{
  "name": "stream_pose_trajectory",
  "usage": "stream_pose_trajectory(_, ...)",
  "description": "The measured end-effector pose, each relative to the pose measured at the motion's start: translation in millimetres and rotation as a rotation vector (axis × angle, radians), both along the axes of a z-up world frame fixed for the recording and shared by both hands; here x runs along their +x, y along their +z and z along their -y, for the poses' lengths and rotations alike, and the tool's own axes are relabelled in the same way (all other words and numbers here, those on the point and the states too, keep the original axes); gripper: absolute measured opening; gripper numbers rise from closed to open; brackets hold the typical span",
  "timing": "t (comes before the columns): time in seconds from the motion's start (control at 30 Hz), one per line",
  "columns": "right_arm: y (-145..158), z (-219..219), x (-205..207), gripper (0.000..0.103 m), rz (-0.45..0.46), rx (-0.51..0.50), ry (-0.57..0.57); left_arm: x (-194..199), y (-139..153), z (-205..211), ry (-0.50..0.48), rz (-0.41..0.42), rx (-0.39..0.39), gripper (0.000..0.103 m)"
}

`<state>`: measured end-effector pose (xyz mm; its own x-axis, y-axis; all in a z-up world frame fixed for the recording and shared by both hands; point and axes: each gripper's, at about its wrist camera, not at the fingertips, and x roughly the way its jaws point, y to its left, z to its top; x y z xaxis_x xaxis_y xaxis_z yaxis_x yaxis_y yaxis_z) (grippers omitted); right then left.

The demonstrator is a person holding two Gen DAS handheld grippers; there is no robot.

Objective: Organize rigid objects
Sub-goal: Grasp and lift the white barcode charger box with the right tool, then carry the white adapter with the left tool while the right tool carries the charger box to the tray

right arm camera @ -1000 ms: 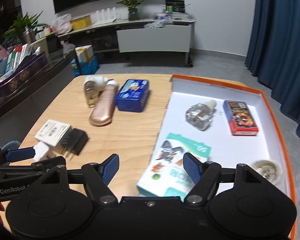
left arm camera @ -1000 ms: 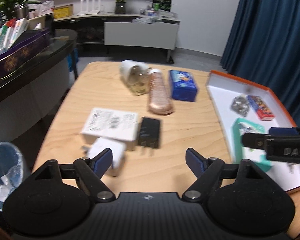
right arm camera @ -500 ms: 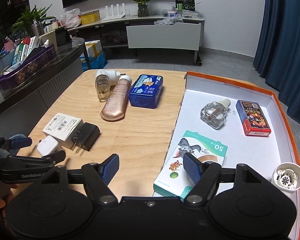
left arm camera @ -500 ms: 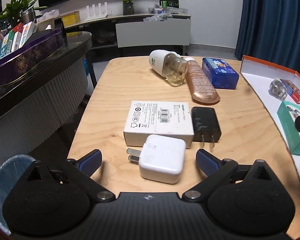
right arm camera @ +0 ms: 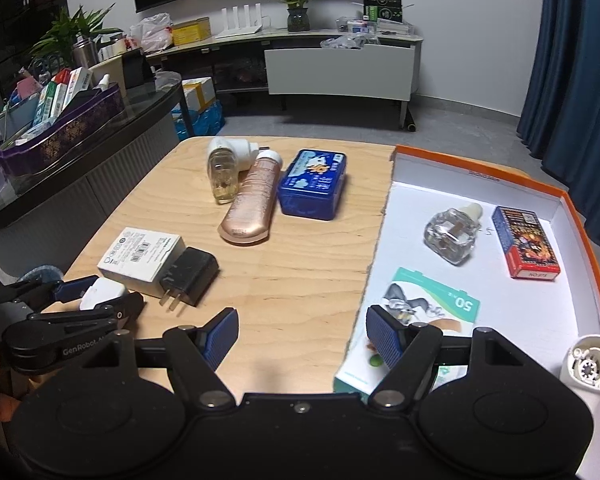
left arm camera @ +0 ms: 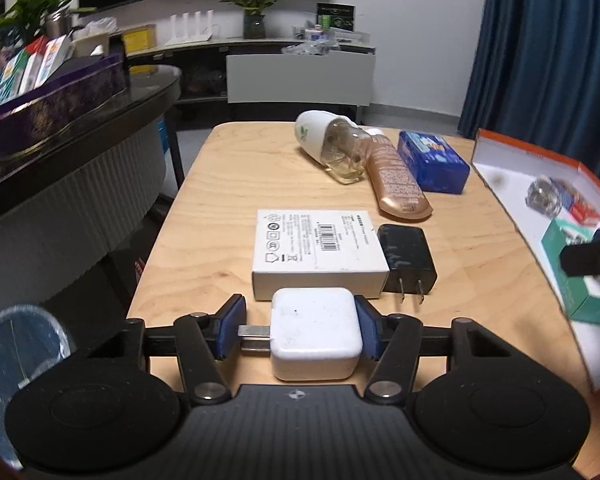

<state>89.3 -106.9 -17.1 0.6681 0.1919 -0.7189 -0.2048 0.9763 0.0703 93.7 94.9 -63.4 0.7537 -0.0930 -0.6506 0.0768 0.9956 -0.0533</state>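
Left tongs (left arm camera: 299, 334) have just closed on the white charger (left arm camera: 315, 332) at the tabletop's (left arm camera: 220, 240) near edge, one pad against its prongs. Only the right-wrist view shows the right tongs (right arm camera: 302, 338) gaping, empty, beside the orange-rimmed tray (right arm camera: 580, 216).

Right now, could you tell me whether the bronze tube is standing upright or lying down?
Lying down. The bronze tube rests flat on the table, cap toward the far edge, between a glass bottle and a blue tin.
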Motion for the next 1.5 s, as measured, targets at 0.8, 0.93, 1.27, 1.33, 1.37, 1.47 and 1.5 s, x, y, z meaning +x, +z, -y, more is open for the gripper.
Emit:
stream_pose_trajectory(0.8, -40.5, -163.9, 111.9, 0.090, -0.005, -0.282, 0.902, -5.3, 23.2, -50.5, 0.243, 0.065, -0.095, 0.058)
stream_pose_trajectory(0.93, -43.7, -148.0, 132.0, 0.072, -0.134, -0.072, 0.720, -3.7, 22.4, -53.1, 0.254, 0.060, -0.105, 0.058)
stream_pose_trajectory(1.27, -1.3, -92.7, 69.4, 0.070, 0.037, 0.014, 0.368, -13.2, 32.5, -38.0, 0.209, 0.083, -0.103, 0.058)
stream_pose_trajectory(1.33, 11.6, -75.5, 54.9, 0.070, 0.055, 0.038, 0.313, -16.7, 37.1, -32.0, 0.198, 0.087, -0.105, 0.058)
stream_pose_trajectory(1.37, 16.9, -68.7, 47.9, 0.070, 0.064, 0.041, 0.290, -18.2, 40.0, -29.2, 0.192, 0.089, -0.111, 0.058)
stream_pose_trajectory(1.47, 24.2, -50.3, 30.3, 0.070, 0.072, 0.047, 0.219, -25.2, 47.4, -18.5, 0.169, 0.095, -0.115, 0.058)
stream_pose_trajectory(1.5, 24.6, -42.1, 23.1, 0.070, 0.072, 0.040, 0.200, -27.3, 49.1, -14.5, 0.159, 0.095, -0.114, 0.058)
